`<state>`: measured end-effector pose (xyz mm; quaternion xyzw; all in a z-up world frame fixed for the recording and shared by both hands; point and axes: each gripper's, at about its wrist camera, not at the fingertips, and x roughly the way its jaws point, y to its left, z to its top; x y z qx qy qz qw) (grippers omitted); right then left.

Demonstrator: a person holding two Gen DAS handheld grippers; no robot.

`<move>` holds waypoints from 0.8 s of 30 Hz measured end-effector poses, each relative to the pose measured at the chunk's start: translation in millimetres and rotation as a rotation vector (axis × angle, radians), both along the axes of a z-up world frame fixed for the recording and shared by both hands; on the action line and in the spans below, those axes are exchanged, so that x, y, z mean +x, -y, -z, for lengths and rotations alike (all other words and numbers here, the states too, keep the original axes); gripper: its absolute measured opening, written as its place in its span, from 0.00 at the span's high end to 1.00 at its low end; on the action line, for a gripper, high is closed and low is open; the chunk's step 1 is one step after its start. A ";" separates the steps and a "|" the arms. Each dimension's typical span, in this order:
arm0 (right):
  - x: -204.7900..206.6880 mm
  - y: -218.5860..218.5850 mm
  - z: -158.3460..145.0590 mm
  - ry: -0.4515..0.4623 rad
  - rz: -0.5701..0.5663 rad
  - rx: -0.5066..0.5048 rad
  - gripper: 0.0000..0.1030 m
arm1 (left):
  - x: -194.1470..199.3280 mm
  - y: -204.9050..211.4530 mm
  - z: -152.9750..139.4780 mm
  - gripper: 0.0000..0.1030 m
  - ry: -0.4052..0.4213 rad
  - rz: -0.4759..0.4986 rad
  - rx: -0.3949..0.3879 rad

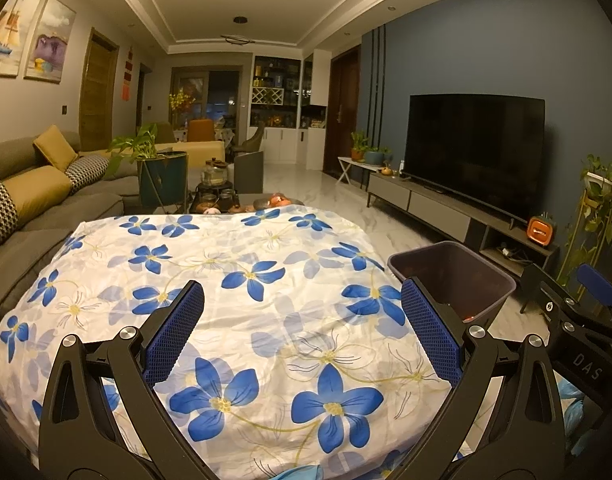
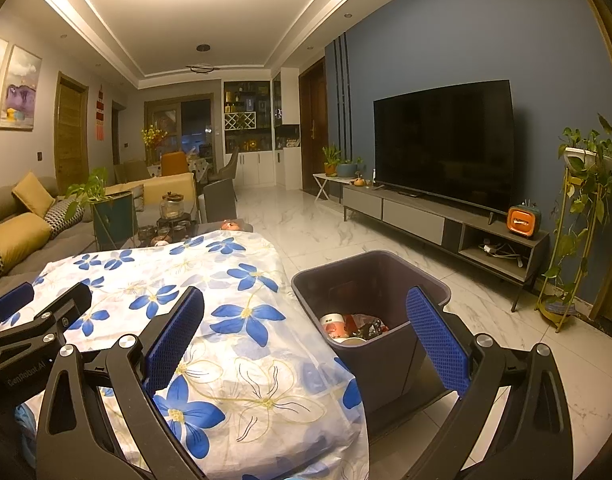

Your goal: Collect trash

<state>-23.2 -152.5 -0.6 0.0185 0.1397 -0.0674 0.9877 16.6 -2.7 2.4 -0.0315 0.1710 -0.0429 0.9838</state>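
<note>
A dark plastic trash bin (image 2: pixel 369 280) stands on the floor at the right edge of a table covered by a white cloth with blue flowers (image 2: pixel 226 320). Inside the bin lie wrappers and a cup-like piece of trash (image 2: pixel 345 326). My right gripper (image 2: pixel 306 340) hovers open over the table's corner and the bin, with nothing between its blue pads. My left gripper (image 1: pixel 302 336) hangs open above the flowered cloth (image 1: pixel 246 280), also empty. In the left wrist view the bin (image 1: pixel 453 276) sits at the right, and the right gripper's body (image 1: pixel 577 320) shows beyond it.
A grey sofa with yellow cushions (image 1: pixel 34 192) runs along the left. A tea set and a potted plant (image 1: pixel 162 176) stand past the table. On the right, a TV (image 2: pixel 445 144) on a low cabinet faces marble floor (image 2: pixel 325 224). A tall plant stand (image 2: pixel 577 220) is far right.
</note>
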 end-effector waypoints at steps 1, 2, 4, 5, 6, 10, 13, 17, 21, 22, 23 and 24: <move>0.8 -0.9 0.0 0.000 0.001 0.000 0.06 | 0.2 0.0 0.0 0.06 0.000 0.000 0.000; 0.4 -0.4 -0.1 0.000 0.000 0.000 0.06 | 0.2 -0.5 -0.2 0.06 0.000 0.000 0.001; 0.1 0.1 -0.1 -0.001 0.000 0.000 0.06 | 0.4 0.4 0.1 0.06 0.001 0.000 0.000; 0.7 -0.6 -0.5 -0.001 0.000 0.000 0.06 | 0.1 -0.6 -0.2 0.06 0.001 0.001 -0.001; 0.1 -0.3 -0.4 0.001 0.000 0.001 0.06 | 0.1 -0.8 -0.3 0.06 0.002 0.001 0.000; -0.5 -0.7 -0.2 0.008 0.002 -0.001 0.06 | 0.2 0.2 0.0 0.06 0.001 0.002 0.000; -1.9 0.0 0.6 0.009 0.002 0.000 0.06 | 0.3 0.8 0.1 0.06 0.001 0.000 0.002; -1.4 -0.7 0.3 0.011 0.003 0.002 0.06 | 0.0 0.1 -0.2 0.06 0.001 0.000 0.001; -2.7 0.5 0.3 0.012 0.004 0.001 0.06 | -0.1 0.0 -0.1 0.06 0.002 0.001 0.002; -2.1 -0.3 0.4 0.012 0.003 0.001 0.06 | -0.3 1.1 -0.2 0.06 0.002 0.001 0.002; -2.8 0.0 0.2 0.013 0.003 0.001 0.06 | -0.3 1.5 -0.1 0.06 0.002 0.002 0.002; -3.1 0.3 0.2 0.014 0.005 0.001 0.06 | -0.3 1.7 0.0 0.06 0.001 0.001 0.002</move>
